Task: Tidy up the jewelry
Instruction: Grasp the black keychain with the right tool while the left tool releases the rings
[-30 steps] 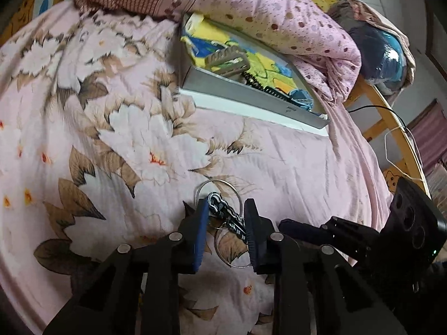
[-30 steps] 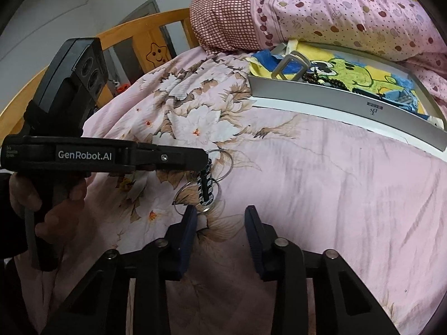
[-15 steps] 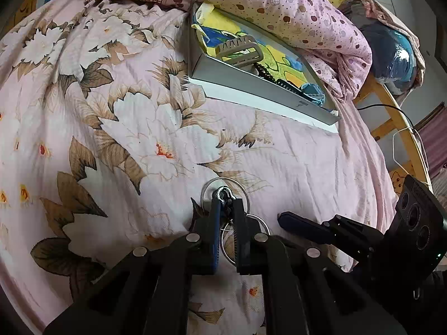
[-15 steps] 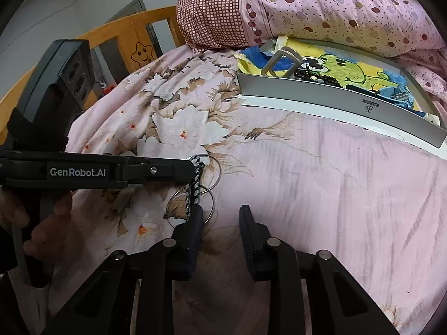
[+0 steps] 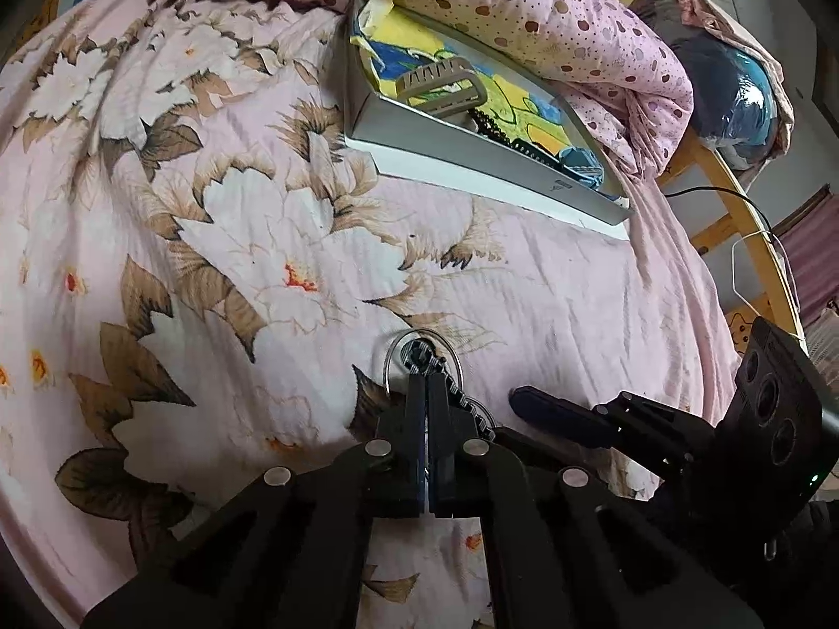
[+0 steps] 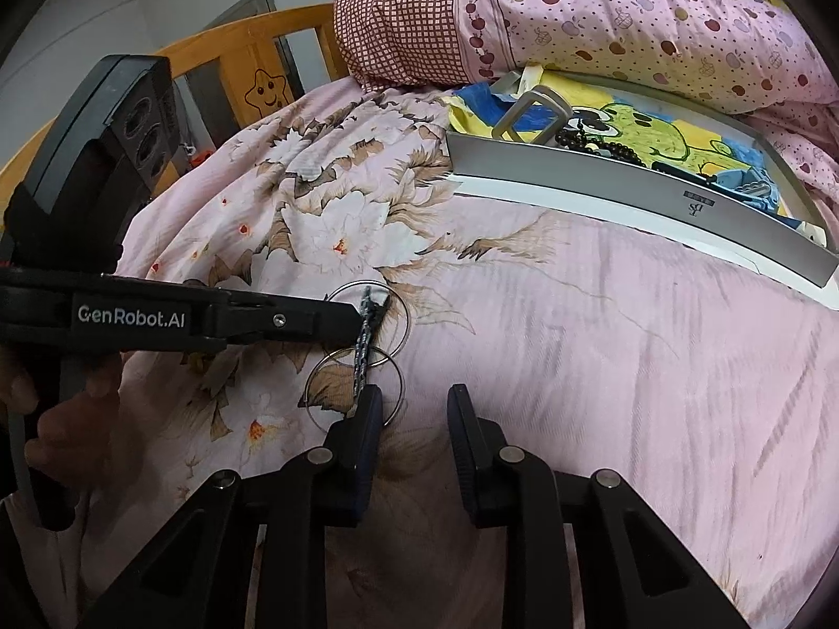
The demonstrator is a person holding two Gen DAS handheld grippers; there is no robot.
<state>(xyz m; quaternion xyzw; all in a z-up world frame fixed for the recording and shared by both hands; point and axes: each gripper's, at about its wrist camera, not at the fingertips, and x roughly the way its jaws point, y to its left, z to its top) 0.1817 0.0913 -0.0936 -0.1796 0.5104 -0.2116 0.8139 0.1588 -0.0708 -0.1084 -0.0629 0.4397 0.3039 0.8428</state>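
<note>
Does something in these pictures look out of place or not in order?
Yes. One braided cord with metal rings lies out on the floral bedsheet, apart from the grey tray holding the other pieces. The left gripper is shut on its cord.

A: light's soft and even in both views, daylight-ish, can't tell from where. The bedsheet [image 5: 262, 241] has barely any shadows, just a faint dark patch under the left gripper [image 5: 427, 398]

B: yeah, and heavy fisheye, the tray [image 6: 629, 199] edge bows into a curve, corners go black. Centre's sharp, edges smear a bit. Small glare on the blue bag [image 5: 744, 105], black gripper arms lose detail
</note>
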